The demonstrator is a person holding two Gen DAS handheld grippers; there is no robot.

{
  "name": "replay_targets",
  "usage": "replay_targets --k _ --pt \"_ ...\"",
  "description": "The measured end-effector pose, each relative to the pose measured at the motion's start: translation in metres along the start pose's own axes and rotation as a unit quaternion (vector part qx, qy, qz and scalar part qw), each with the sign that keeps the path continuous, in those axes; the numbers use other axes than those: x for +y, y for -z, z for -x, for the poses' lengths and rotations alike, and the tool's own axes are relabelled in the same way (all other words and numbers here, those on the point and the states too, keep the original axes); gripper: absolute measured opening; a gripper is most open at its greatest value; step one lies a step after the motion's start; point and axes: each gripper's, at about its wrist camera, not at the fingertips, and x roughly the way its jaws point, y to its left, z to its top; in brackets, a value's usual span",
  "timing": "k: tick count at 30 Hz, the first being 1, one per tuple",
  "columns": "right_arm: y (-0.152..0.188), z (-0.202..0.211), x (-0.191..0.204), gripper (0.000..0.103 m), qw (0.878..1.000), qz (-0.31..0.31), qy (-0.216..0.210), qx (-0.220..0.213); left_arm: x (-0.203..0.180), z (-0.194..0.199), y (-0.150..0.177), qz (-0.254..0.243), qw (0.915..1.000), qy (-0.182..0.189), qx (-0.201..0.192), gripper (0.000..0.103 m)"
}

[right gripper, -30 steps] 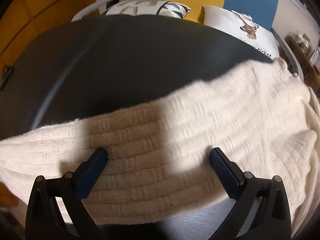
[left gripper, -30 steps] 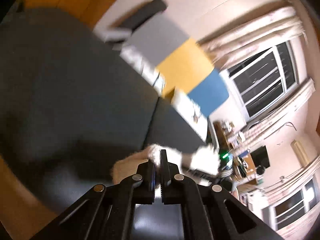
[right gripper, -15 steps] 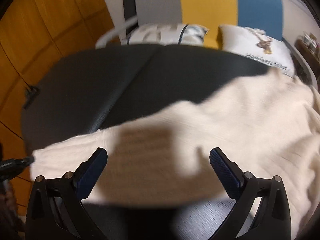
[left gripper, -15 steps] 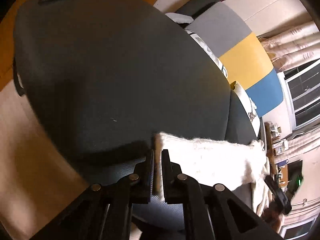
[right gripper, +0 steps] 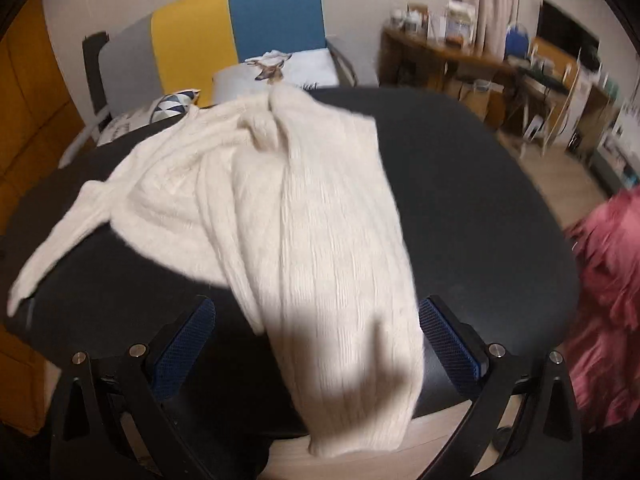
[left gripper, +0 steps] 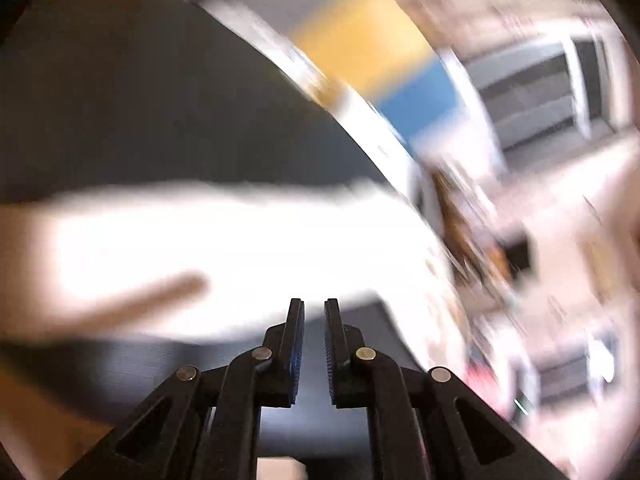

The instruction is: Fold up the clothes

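A cream knitted sweater (right gripper: 304, 216) lies rumpled on the dark oval table (right gripper: 472, 208). One long part of it runs toward me and hangs over the near edge. A sleeve (right gripper: 48, 248) trails to the table's left edge. My right gripper (right gripper: 316, 320) is wide open above the near edge, a blue-padded finger on either side of the hanging part and touching nothing. The left wrist view is heavily blurred. There the sweater (left gripper: 240, 248) is a white smear beyond my left gripper (left gripper: 314, 306), whose jaws stand slightly apart with nothing between them.
Behind the table stands a sofa with grey, yellow and blue panels (right gripper: 272, 12), with printed cushions (right gripper: 288, 68) on it. A cluttered wooden desk (right gripper: 480, 60) lines the back right. Pink cloth (right gripper: 608, 304) sits at the right edge, and wood flooring shows below the near edge.
My left gripper has let go of the sleeve end and is swinging fast. My right gripper has pulled back, and the sweater now lies lengthwise toward me, not crosswise.
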Motion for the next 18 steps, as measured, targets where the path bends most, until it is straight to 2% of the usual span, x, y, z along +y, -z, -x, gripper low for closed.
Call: replay_targets --k 1,3,5,7,8,10,12,14,16,18 --pt "0.004 -0.005 -0.001 0.103 1.000 -0.005 -0.001 -0.001 -0.018 -0.032 0.005 -0.007 0.9990 0.022 0.038 0.007" --pt "0.010 -0.018 -0.003 0.103 1.000 -0.021 0.002 0.002 -0.056 -0.102 0.019 -0.017 0.9915 0.063 0.113 0.007" --pt "0.015 -0.032 -0.007 0.103 0.999 -0.043 0.003 0.014 -0.080 -0.149 0.030 -0.012 0.9850 0.069 0.158 0.007" --pt "0.020 -0.047 -0.011 0.103 0.997 -0.066 0.004 0.027 -0.100 -0.190 0.035 -0.001 0.9811 0.068 0.181 0.007" --pt "0.022 -0.054 -0.013 0.103 0.996 -0.078 0.005 0.033 -0.105 -0.197 0.039 0.011 0.9813 0.064 0.181 0.007" --pt "0.023 -0.056 -0.009 0.103 0.997 -0.070 0.006 0.028 -0.111 -0.198 0.037 0.000 0.9846 0.053 0.167 0.007" --pt "0.025 -0.057 -0.006 0.103 0.998 -0.058 0.008 0.021 -0.120 -0.190 0.030 -0.038 0.9898 0.035 0.133 0.007" --pt "0.019 -0.056 -0.001 0.103 0.999 -0.037 0.013 0.013 -0.133 -0.180 0.015 -0.085 0.9906 0.012 0.107 0.007" --pt "0.001 -0.051 0.007 0.103 1.000 -0.015 0.017 -0.001 -0.143 -0.173 -0.007 -0.122 0.9887 -0.034 0.080 0.007" --pt "-0.016 -0.046 0.015 0.103 1.000 0.007 0.021 -0.014 -0.149 -0.184 -0.027 -0.139 0.9830 -0.086 0.084 0.007"
